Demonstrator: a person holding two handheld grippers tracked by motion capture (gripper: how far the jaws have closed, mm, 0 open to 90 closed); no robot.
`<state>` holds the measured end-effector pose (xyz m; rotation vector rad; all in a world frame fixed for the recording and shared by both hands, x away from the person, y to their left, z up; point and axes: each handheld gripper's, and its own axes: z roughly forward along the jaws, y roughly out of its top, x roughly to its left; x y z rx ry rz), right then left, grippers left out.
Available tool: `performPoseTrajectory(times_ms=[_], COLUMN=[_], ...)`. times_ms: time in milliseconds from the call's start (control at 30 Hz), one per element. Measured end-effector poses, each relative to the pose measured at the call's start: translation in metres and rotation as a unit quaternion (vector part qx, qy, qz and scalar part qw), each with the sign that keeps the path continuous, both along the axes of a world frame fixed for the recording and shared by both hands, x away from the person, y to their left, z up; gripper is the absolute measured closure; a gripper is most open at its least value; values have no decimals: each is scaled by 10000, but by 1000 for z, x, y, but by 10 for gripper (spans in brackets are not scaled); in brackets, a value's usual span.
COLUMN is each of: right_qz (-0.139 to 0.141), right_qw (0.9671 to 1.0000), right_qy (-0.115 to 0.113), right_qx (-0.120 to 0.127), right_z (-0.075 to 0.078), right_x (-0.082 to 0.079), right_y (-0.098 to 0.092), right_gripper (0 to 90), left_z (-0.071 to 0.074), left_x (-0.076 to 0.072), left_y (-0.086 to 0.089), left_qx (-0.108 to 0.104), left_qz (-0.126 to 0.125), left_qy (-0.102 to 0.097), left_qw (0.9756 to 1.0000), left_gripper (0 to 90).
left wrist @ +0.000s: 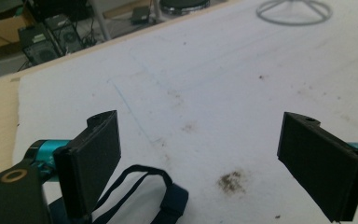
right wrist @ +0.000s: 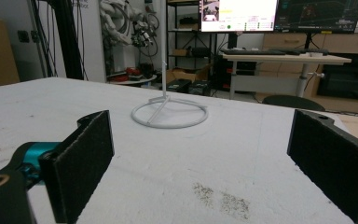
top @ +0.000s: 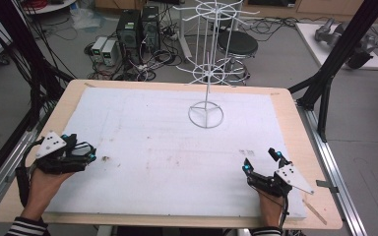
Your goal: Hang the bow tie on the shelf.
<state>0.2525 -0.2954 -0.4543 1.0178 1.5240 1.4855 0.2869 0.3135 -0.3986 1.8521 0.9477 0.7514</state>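
2 open grippers, left gripper (top: 89, 151), right gripper (top: 261, 161), 1 wire rack (top: 206, 59)

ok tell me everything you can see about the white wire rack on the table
The wire rack is white, looks like thin coated metal, and stands upright toward the far middle of the table, on the white sheet. Its base is a flat ring with spokes meeting at a slim central pole. Higher up the pole carries spoked rings joined by vertical wires. Nothing hangs on it as far as can be seen. Both the left gripper and the right gripper are well away from it.
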Motion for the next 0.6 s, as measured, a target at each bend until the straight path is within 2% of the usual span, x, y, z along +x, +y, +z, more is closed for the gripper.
performPoseTrajectory(times_ms=[100,133,167,200,233,267,400,433,467,600], right_qz=[2,3,5,2,3,0,-3,-4,-3,-3], right_qw=[10000,10000,10000,10000,10000,10000,10000,10000,10000,10000], right_qy=[-1,-3,-1,-1,-1,0,7,10,6,11], right_qx=[4,3,6,6,4,6,6,11,10,22], right_z=[0,0,0,0,0,0,0,0,0,0], right_x=[0,0,0,0,0,0,0,0,0,0], right_y=[0,0,0,0,0,0,0,0,0,0], right_gripper=[61,61,61,61,61,61,61,61,61,61], left_z=[1,0,0,0,0,-1,-1,-1,-2,-2], left_x=[4,5,7,9,9,12,14,14,16,21], left_y=[2,3,3,4,4,4,4,4,4,4], left_qx=[104,167,300,338,338,531,744,744,794,964], left_qz=[-105,-112,-128,-158,-158,-208,-260,-260,-297,-295], left_qy=[216,267,398,491,491,658,817,817,968,1218], left_qw=[9997,9994,9987,9981,9981,9962,9935,9935,9917,9874], left_gripper=[138,138,140,141,141,142,148,155,169,180])
